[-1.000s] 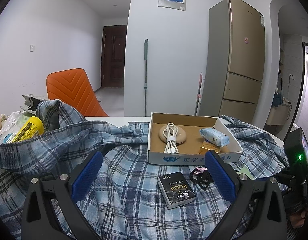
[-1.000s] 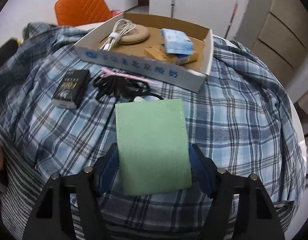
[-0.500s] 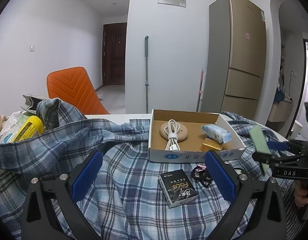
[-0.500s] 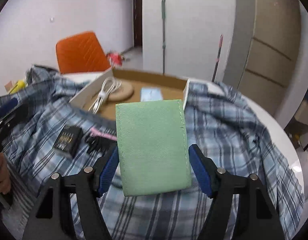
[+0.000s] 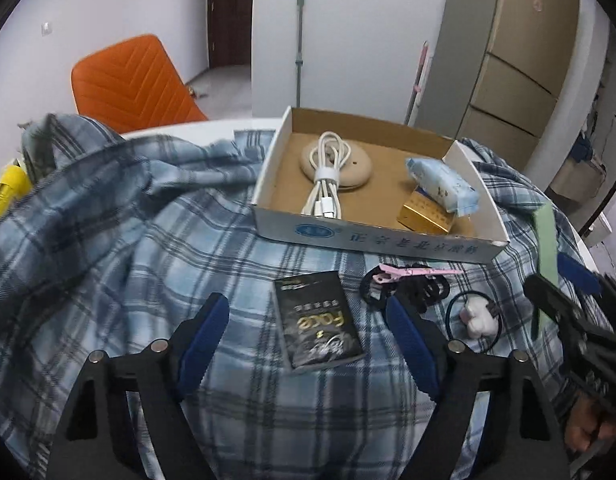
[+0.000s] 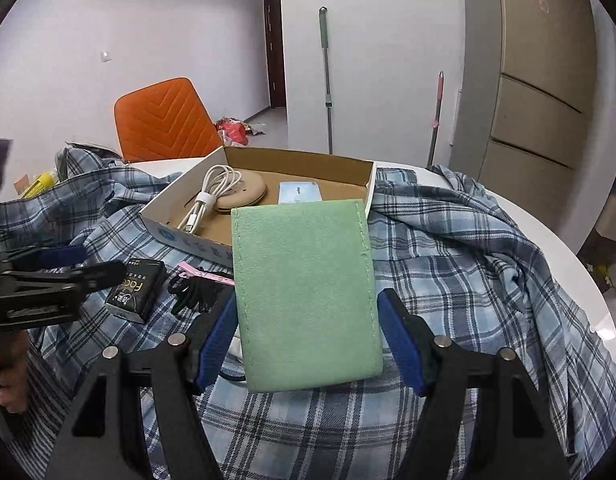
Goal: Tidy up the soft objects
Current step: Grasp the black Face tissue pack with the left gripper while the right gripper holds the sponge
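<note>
Four things already lie in the cardboard box (image 5: pixel 382 236): a white cable, a beige disc, a tissue pack and a gold packet. The right gripper (image 6: pixel 310 334) has its jaws closed on the green pouch (image 6: pixel 306 296), lifted above the plaid shirt (image 5: pixel 108 220) on the counter, seemingly bound for the box. The left gripper (image 5: pixel 308 330), whose jaws have just been closing with nothing gripped, straddles the black packet (image 5: pixel 318 322); pink clip (image 5: pixel 412 271), black hair ties (image 5: pixel 420 286) and shirt remain unsorted.

soft woven plaid shirt (image 5: pixel 108 248) cloth, rumpled, over the smooth white tabletop (image 6: pixel 556 224). matt brown cardboard box (image 5: pixel 388 236), white printed outside. green pouch (image 6: pixel 304 296) looks like napped suede with stitched edges. black packet (image 5: pixel 318 318) is glossy. gold box (image 5: pixel 424 214) shines like foil. orange chair (image 5: pixel 128 80) has quilted upholstery.
</note>
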Tool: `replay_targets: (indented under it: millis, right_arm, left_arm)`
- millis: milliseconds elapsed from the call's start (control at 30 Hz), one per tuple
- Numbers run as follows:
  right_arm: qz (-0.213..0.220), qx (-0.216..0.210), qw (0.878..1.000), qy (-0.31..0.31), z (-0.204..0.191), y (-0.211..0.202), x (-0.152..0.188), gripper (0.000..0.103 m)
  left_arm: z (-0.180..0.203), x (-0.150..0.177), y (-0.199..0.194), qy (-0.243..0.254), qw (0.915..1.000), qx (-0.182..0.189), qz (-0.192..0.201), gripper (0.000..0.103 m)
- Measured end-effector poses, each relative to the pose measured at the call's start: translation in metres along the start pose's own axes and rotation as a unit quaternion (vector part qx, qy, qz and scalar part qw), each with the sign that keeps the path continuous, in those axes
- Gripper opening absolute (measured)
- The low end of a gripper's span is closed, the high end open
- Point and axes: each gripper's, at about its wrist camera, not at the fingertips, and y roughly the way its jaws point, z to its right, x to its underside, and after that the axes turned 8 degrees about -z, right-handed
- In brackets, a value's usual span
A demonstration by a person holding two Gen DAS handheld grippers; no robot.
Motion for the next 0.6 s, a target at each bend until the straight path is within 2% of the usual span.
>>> replay_targets:
  millis: [100, 200, 333, 433, 600]
  right_arm:
    - [0.001, -0.001, 1.000, 0.001, 0.001, -0.001, 0.001, 0.069]
    - [0.000, 0.008, 1.000, 0.000, 0.000, 0.000, 0.001, 0.069]
    - [0.006, 0.004, 1.000, -0.002, 0.000, -0.003, 0.001, 0.069]
    - [0.003, 0.002, 1.000, -0.001, 0.001, -0.002, 0.001, 0.069]
    - [-0.002, 0.003, 1.000, -0.003, 0.000, 0.000, 0.001, 0.069]
  left_arm:
    - [0.002, -0.007, 0.007, -0.013, 0.9999, -0.004, -0.002, 0.083]
    - [0.002, -0.011, 0.013, -0.014, 0.9998, -0.012, -0.007, 0.077]
    - [-0.001, -0.010, 0.023, -0.017, 0.9995, -0.013, -0.022, 0.075]
    - [-0.002, -0.007, 0.031, -0.016, 0.9993, -0.008, -0.034, 0.065]
    - [-0.001, -0.006, 0.036, -0.013, 0.9987, -0.003, -0.050, 0.065]
